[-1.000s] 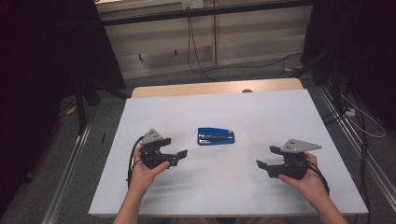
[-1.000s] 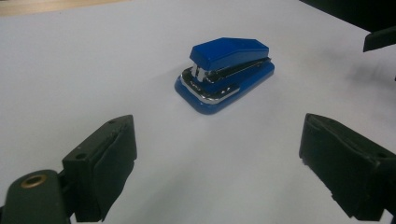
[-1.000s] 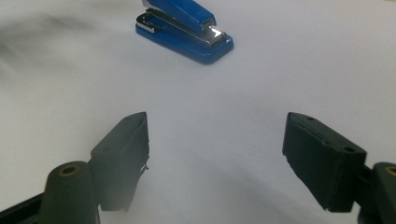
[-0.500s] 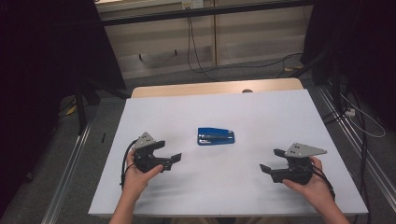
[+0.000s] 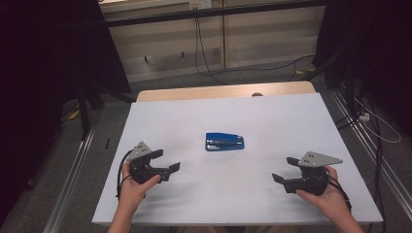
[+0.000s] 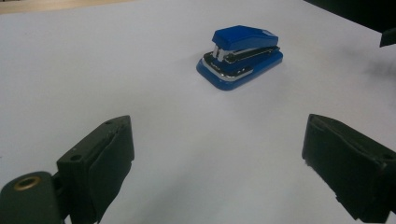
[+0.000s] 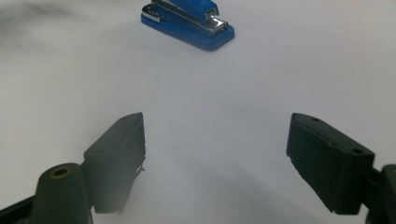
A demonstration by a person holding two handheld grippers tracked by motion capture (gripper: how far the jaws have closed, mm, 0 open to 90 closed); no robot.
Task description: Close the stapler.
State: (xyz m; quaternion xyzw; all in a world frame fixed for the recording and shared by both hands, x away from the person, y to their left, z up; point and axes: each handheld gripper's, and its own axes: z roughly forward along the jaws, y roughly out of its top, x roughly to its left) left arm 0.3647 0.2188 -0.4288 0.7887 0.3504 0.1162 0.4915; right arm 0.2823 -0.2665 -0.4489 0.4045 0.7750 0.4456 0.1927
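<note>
A blue stapler lies flat in the middle of the white table. My left gripper is held near the front left, jaws wide apart and pointing toward the stapler, nothing between them. In the left gripper view the stapler sits ahead, right of centre, beyond the gripper. My right gripper is at the front right, also open and empty, pointing left. The right gripper view shows the stapler at the top, well past the gripper.
The white table has a wooden strip along its far edge. Metal rails run along the floor on both sides. Cables lie on the floor at right and behind.
Both grippers have drawn back toward the table's front edge and apart from each other. The stapler has not moved.
</note>
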